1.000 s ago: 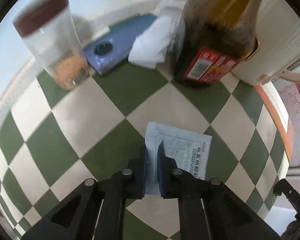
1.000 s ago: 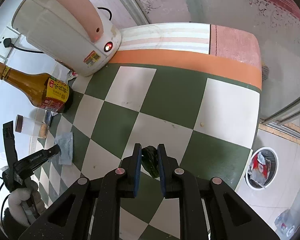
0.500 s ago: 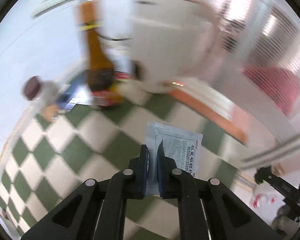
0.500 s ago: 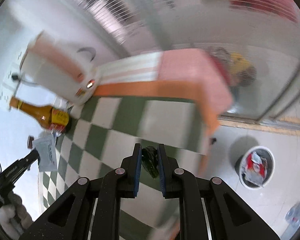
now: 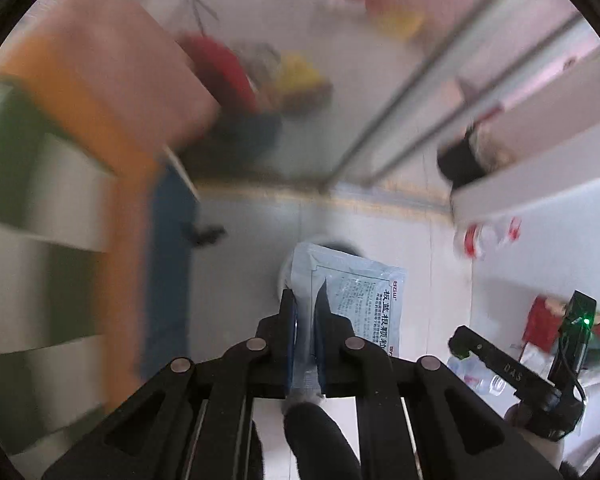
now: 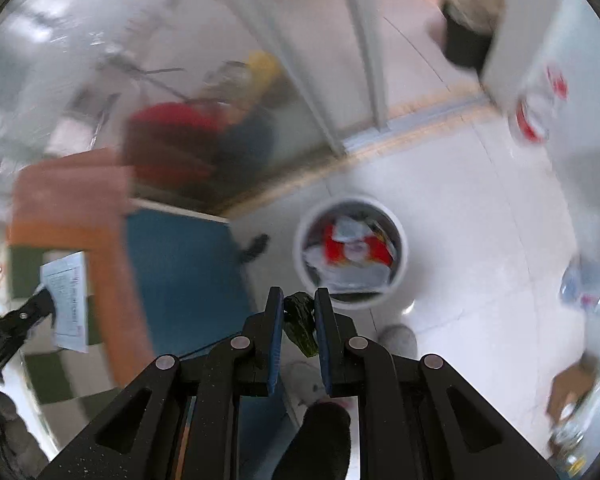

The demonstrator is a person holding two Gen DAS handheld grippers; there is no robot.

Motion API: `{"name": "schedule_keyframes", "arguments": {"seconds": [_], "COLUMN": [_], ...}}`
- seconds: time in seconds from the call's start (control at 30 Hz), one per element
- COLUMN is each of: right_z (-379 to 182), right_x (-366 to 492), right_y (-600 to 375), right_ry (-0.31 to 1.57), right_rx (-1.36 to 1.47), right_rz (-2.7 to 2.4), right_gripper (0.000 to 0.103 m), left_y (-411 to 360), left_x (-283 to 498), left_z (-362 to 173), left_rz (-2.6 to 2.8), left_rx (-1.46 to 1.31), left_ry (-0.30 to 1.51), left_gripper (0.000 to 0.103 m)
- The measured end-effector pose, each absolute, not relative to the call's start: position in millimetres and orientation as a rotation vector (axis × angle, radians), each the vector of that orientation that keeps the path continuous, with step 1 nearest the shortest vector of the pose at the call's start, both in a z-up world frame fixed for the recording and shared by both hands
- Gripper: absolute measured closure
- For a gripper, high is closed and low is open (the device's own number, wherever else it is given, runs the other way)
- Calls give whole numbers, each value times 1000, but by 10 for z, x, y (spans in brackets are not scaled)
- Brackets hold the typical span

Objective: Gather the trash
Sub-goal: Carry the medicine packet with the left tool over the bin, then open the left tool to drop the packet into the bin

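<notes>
My left gripper (image 5: 305,300) is shut on a pale blue printed sachet (image 5: 360,292) and holds it in the air over the floor. The sachet also shows in the right wrist view (image 6: 66,300), at the far left. My right gripper (image 6: 297,304) is shut on a dark green crumpled wrapper (image 6: 300,322). It hangs above the floor just short of a round white trash bin (image 6: 350,256) holding red and white rubbish. In the left wrist view the bin is mostly hidden behind the sachet.
The checkered table edge with its orange border (image 6: 112,280) lies to the left, with a blue panel (image 6: 184,276) below it. A glass sliding door (image 6: 284,60) stands behind. Plastic bottles (image 6: 588,292) lie on the white floor at the right. A black bin (image 5: 460,160) stands farther back.
Both grippers have swung off the table and out over the floor, each still holding its piece. The bin is now just ahead of my right gripper.
</notes>
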State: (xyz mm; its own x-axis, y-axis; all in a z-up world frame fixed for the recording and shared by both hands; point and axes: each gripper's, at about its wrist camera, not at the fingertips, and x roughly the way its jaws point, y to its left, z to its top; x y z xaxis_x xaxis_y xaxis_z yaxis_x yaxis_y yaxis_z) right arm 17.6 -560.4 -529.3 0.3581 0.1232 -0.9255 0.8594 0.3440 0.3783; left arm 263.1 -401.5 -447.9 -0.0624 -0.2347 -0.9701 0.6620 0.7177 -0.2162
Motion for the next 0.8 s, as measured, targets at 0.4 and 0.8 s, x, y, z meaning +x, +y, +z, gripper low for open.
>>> {"name": "schedule_keyframes", "arguments": {"seconds": [0.4,0.8], "right_z": [-8075,-8033], "right_x": [210,347], "right_y": [-6205,-6142], "right_ry": [1166,1277], "right_rx": [1295,1104], "right_rz": [-541,-566], "right_gripper": [86,18], "left_y": [-5114,-5022], "left_x": [2151,2170], "left_z": [-7621,-7336], "left_rz": [-695,-647], "left_rx": [581,648], "left_ry": [1676,1504], "left_gripper": [89,0]}}
